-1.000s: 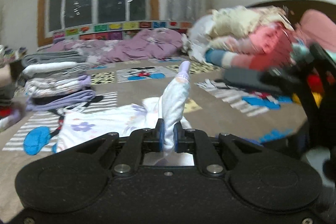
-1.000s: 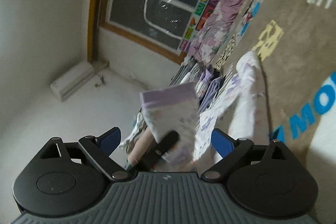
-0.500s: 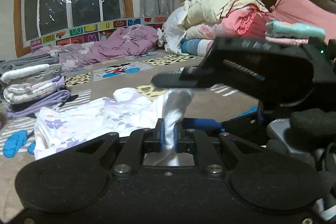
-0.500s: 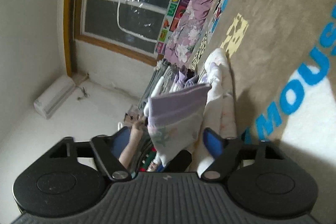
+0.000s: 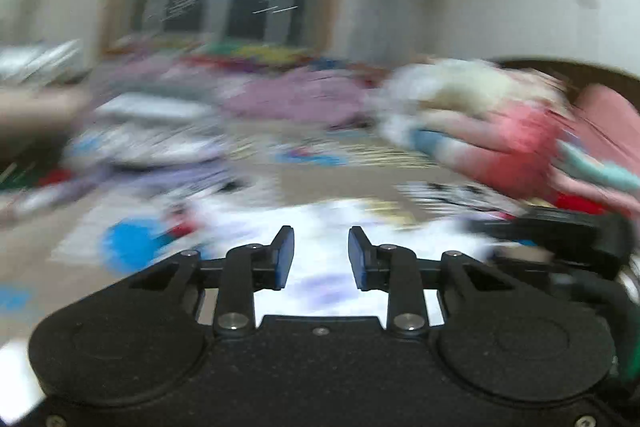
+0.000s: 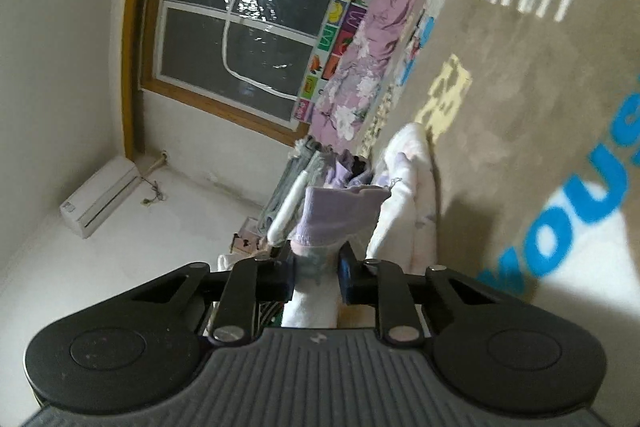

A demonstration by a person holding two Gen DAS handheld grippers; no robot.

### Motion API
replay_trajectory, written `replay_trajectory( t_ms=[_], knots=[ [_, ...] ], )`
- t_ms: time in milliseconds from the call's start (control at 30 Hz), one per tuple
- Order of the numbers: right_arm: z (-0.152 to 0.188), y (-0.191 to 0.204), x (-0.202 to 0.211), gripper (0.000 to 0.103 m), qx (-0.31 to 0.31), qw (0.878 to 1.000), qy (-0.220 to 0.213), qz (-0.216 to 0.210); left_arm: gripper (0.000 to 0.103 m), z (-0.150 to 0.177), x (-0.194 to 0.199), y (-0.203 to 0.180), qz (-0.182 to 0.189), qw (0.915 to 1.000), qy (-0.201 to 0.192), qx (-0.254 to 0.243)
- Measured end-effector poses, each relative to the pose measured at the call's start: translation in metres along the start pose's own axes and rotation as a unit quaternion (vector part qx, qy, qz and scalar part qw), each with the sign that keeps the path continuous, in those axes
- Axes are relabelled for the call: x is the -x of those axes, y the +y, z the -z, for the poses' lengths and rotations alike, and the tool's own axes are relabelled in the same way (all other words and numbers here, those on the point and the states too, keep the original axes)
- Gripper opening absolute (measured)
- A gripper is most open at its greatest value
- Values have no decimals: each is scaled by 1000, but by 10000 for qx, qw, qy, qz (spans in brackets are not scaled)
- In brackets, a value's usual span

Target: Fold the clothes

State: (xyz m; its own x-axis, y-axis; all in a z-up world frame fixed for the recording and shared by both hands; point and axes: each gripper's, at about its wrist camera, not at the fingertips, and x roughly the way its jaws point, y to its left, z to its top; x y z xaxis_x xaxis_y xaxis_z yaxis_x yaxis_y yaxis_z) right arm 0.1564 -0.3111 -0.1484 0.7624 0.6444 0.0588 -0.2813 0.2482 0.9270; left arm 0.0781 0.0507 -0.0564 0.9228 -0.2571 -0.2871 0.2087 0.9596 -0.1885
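Two grippers are seen; the right gripper (image 6: 316, 269) is clenched on the white garment (image 6: 404, 195) at lower centre; the left gripper (image 5: 320, 259) is spread, nothing held.

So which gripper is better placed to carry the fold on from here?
Probably the right gripper: its fingers are shut on the lilac-cuffed end of the white garment. The left gripper is open and holds nothing, above blurred white cloth.
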Motion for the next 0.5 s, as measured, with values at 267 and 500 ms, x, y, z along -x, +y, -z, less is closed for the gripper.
replay_trajectory(
  t_ms=[267,500],
  knots=[
    [-7,11,-4,17,132,9989,-75,-448,25,27,6,16,-108,9976,677,85],
    [-8,5,9,15,120,9997,-178,-130,24,51,-11,-26,195,9908,1069,-805]
  ],
)
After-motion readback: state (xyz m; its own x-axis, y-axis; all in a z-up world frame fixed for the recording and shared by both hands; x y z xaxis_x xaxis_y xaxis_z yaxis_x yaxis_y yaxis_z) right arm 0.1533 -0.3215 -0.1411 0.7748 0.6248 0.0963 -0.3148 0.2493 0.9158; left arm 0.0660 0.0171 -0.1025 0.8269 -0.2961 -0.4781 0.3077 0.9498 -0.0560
